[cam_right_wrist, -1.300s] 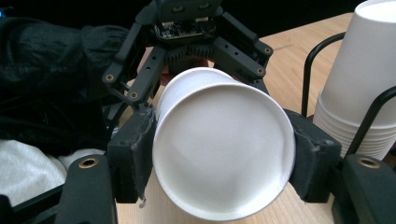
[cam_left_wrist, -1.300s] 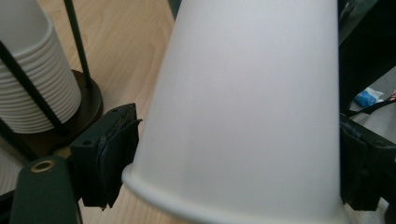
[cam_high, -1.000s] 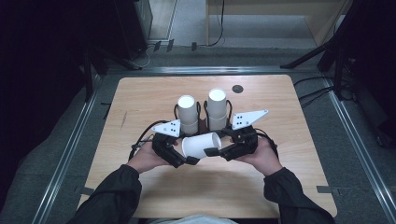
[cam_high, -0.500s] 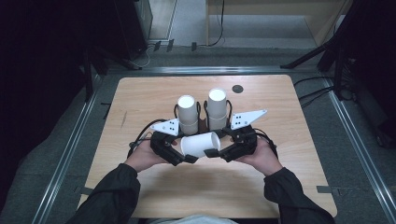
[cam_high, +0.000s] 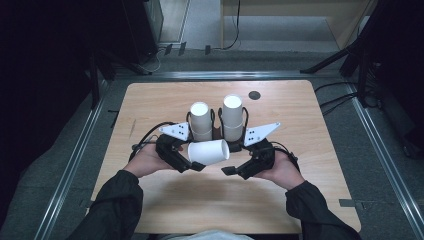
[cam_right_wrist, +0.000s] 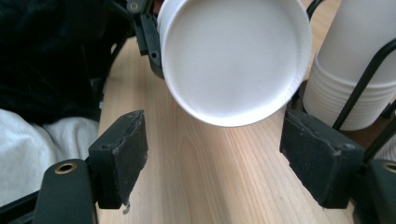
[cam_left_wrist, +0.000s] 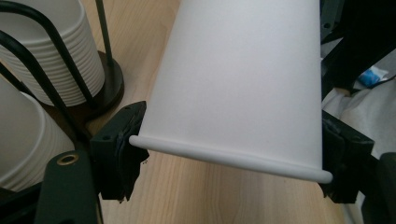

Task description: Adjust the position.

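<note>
Almost nothing has moved since a second ago: your two hands and the white cup [cam_high: 209, 151] sit in the same place near the middle of the table [cam_high: 150, 100], a bit closer to your edge. The one change is small: the jaws of your left gripper [cam_high: 192, 164] have just been closing a little, with the cup between them.

Your left gripper pinches the cup now. In the left gripper view you see its two black pads [cam_left_wrist: 122, 149] pressing on the cup's rolled rim [cam_left_wrist: 224, 156], one on each side. The cup lies on its side in the air above the wood, with its closed bottom pointing toward your right hand.

Your right gripper [cam_high: 235, 171] is spread wide and holds nothing. In the right gripper view the round bottom of the cup [cam_right_wrist: 233, 60] faces you, just past the two open pads [cam_right_wrist: 122, 149], and they do not touch it.

Behind the cup, toward the far edge, two tall stacks of white cups [cam_high: 201, 121] stand side by side in a black wire holder [cam_high: 216, 131]. A small dark round spot [cam_high: 254, 95] sits near the far right corner of the table.
</note>
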